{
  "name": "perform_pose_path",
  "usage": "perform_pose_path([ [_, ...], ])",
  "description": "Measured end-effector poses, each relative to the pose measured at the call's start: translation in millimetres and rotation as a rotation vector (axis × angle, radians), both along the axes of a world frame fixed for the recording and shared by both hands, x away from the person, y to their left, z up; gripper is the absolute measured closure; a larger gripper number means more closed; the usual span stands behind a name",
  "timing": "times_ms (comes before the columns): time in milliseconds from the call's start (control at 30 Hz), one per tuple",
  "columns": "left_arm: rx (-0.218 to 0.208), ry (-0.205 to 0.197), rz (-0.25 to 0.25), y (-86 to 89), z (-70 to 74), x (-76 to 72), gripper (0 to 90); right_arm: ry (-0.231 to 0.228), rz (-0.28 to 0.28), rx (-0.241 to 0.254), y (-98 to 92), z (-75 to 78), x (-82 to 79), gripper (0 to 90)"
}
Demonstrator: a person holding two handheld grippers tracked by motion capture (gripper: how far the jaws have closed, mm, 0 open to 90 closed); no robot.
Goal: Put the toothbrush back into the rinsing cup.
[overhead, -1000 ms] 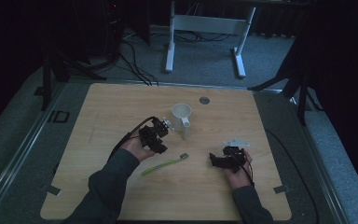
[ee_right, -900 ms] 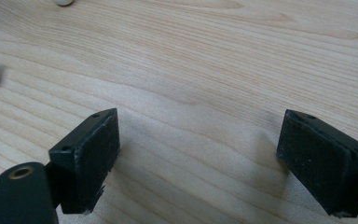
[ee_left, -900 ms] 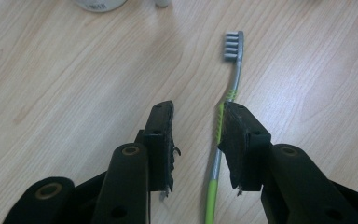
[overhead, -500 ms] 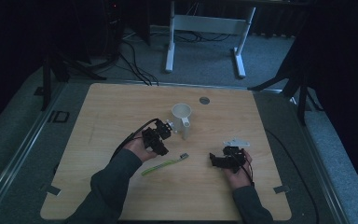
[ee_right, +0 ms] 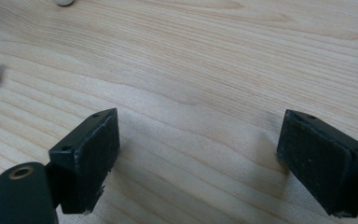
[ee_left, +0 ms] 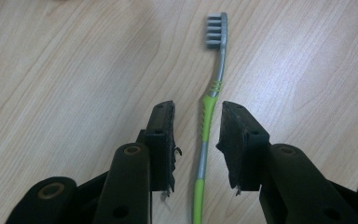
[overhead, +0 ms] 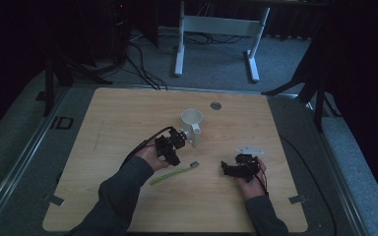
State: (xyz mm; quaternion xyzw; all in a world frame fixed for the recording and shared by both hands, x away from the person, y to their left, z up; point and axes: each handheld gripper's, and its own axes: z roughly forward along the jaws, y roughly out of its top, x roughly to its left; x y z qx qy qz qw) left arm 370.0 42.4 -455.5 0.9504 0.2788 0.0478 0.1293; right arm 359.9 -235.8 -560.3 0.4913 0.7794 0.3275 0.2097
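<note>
The left tongs (ee_left: 196, 140) are held parted, with the toothbrush (ee_left: 208, 121) lying lengthwise in the gap between the two black pads (ee_left: 164, 140); a clear strip of wood is seen on either side of the handle, so nothing is gripped and the pads are not pressed on it. The jaws have just been closing slightly around that gap, with the toothbrush between them but untouched. In the left gripper view the tongs are pointed steeply down at the worktop (ee_left: 74, 70), the brush head lying beyond the jaw tips.

In the high view the left tongs (overhead: 173, 156) are carried by a hand whose dark-sleeved forearm is brought in from the bottom edge and angled up towards the middle of the worktop (overhead: 128, 113), a cable looping away from the body.

The right tongs (ee_right: 198, 158) are spread wide and released, with bare wood between the pads. In the high view the right tongs (overhead: 226, 168) are held low near the front right of the worktop, pointed to the left, well apart from the left tongs.

The toothbrush (overhead: 174, 173) is seen to have a bright green and grey handle, a slim grey neck and a small grey bristle head. It is laid flat on the worktop, slanted, between the two hands.

A white cup (overhead: 192, 125) is stood upright just beyond the left tongs.
</note>
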Motion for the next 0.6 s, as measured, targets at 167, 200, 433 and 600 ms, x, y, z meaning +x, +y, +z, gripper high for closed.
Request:
perform_pose_path([
  [167, 0.008, 0.011, -0.006, -3.0, -2.9, 1.2, 65.7, 0.000, 0.000, 0.000, 0.0, 0.0, 0.0, 12.6],
  [200, 0.011, 0.013, -0.009, -3.9, -4.0, 1.7, 65.7, 0.000, 0.000, 0.000, 0.0, 0.0, 0.0, 12.6],
  [433, 0.049, 0.045, -0.030, -11.7, -12.6, 2.6, 66.9, 0.000, 0.001, 0.001, 0.1, -0.1, 0.1, 12.6],
  [600, 0.059, 0.060, -0.034, -14.3, -16.0, 3.3, 66.9, 0.000, 0.000, 0.002, 0.1, -0.1, 0.1, 12.6],
])
